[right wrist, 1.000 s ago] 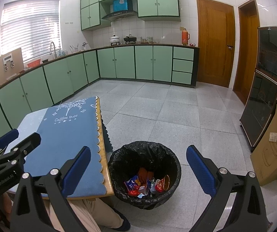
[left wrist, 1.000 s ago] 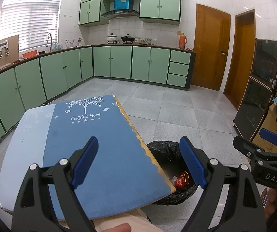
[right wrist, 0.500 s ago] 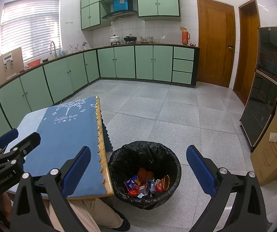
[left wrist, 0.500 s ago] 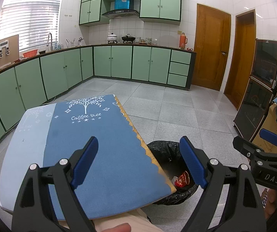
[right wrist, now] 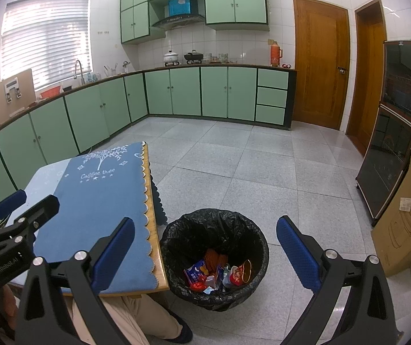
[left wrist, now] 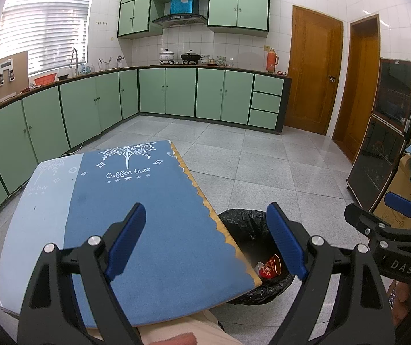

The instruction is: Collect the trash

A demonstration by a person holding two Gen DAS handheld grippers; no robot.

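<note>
We hold both tongs released and empty: the left tongs hang over the near end of the bench, and the right tongs hang just above the black-lined bin that stands on the floor against the bench's right edge. The trash lies at the bottom of the bin, a small heap of crumpled snack wrappers in red, blue and orange. The blue cloth on the bench shows nothing left to gather, so we judge the collecting about done. Should a wrapper need handling again, we expect it to be very light, thin and slick, crushing easily between the pads; we would pinch it across a crumpled fold, not along a flat glossy face where it could slip. The bin liner looks soft and loose, best taken by its rolled rim.
</note>
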